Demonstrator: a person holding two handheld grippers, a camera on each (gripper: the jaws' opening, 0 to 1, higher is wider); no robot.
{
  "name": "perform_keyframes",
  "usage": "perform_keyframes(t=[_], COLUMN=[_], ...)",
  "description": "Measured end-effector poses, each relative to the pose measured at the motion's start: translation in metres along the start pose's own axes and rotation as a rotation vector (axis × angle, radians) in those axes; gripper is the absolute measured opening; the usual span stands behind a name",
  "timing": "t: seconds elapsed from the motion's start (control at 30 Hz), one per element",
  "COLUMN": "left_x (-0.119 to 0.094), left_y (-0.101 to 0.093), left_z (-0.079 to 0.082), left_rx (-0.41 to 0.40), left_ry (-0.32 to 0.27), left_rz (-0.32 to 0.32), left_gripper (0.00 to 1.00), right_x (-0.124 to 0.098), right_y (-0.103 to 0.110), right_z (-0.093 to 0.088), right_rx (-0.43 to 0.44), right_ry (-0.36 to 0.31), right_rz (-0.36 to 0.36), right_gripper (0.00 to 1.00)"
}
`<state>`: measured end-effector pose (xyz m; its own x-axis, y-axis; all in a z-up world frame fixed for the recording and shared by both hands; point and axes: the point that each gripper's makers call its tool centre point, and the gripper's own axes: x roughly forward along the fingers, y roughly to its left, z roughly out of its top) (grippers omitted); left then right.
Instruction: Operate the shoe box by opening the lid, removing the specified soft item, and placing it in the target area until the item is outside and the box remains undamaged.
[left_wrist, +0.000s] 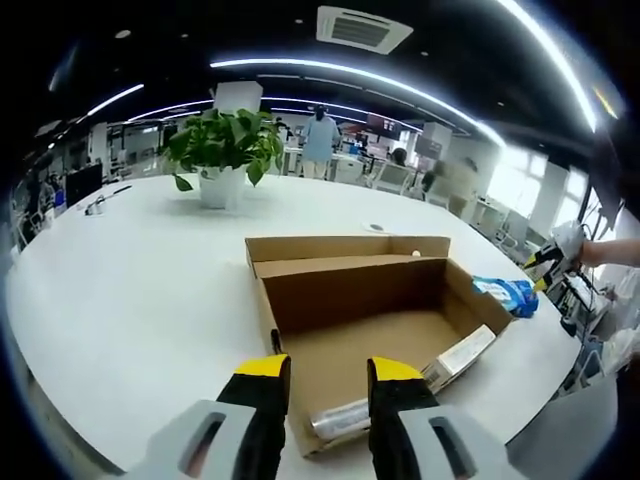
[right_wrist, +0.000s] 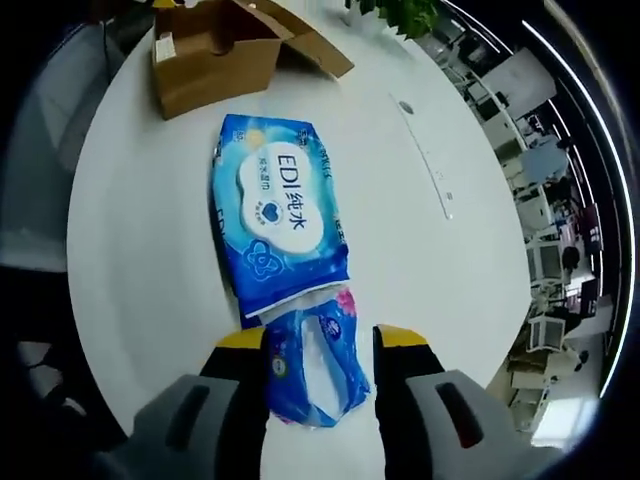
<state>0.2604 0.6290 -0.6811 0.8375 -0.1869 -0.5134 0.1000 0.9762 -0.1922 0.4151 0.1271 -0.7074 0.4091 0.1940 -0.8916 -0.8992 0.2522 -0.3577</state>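
The cardboard shoe box (left_wrist: 300, 290) stands on the white table with its lid (left_wrist: 345, 246) folded back; it also shows far off as the box (right_wrist: 215, 55). Inside lie a silvery wrapped item (left_wrist: 338, 420) and a pale flat pack (left_wrist: 460, 355). My left gripper (left_wrist: 328, 375) is open above the box's near wall, holding nothing. A soft blue wipes pack (right_wrist: 280, 215) lies on the table outside the box, seen too as the blue pack (left_wrist: 505, 293). My right gripper (right_wrist: 320, 345) is open, one jaw on each side of the pack's near end.
A potted plant (left_wrist: 222, 150) stands at the far side of the round white table (left_wrist: 120, 290). A thin long strip (right_wrist: 425, 160) lies on the table right of the pack. Office desks and people are in the background. The table edge runs close on the right.
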Motion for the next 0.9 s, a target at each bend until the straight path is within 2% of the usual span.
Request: perform_keyframes(t=[0.13,0.27,0.43,0.6,0.67,0.77,0.8,0.9], left_x=[0.001,0.001,0.001,0.001,0.002,0.003,0.003,0.003], left_y=[-0.003,-0.005,-0.002,-0.002,-0.003,-0.006,-0.006,-0.007], left_z=[-0.001,-0.002,-0.002,-0.003,-0.003,-0.005,-0.004,-0.004], left_rx=[0.005,0.002,-0.013,-0.017,-0.009,0.0,0.002,0.0], left_ry=[0.007,0.008,0.006,0.006,0.011,0.018,0.018,0.015], left_rz=[-0.013,-0.024,-0.026,-0.029,-0.031,-0.041,-0.043,-0.05], left_gripper=[0.31,0.31,0.3,0.3,0.29,0.29,0.29,0.29], right_x=[-0.007,-0.008,-0.009,-0.012,-0.015,-0.017,-0.018,-0.019], right_y=[0.005,0.008,0.017,0.033,0.037,0.043,0.045,0.062], right_z=[0.02,0.03,0.055,0.09,0.107,0.128,0.133,0.155], right_rx=[0.05,0.096,0.187,0.345,0.415,0.474,0.483,0.412], right_ry=[-0.047,-0.062,-0.123,-0.211,-0.268,-0.33,-0.338,-0.335], right_rz=[-0.006,-0.006,0.01,0.076,0.098,0.133,0.135,0.146], right_gripper=[0.37,0.35,0.35,0.33,0.34,0.34,0.34,0.35])
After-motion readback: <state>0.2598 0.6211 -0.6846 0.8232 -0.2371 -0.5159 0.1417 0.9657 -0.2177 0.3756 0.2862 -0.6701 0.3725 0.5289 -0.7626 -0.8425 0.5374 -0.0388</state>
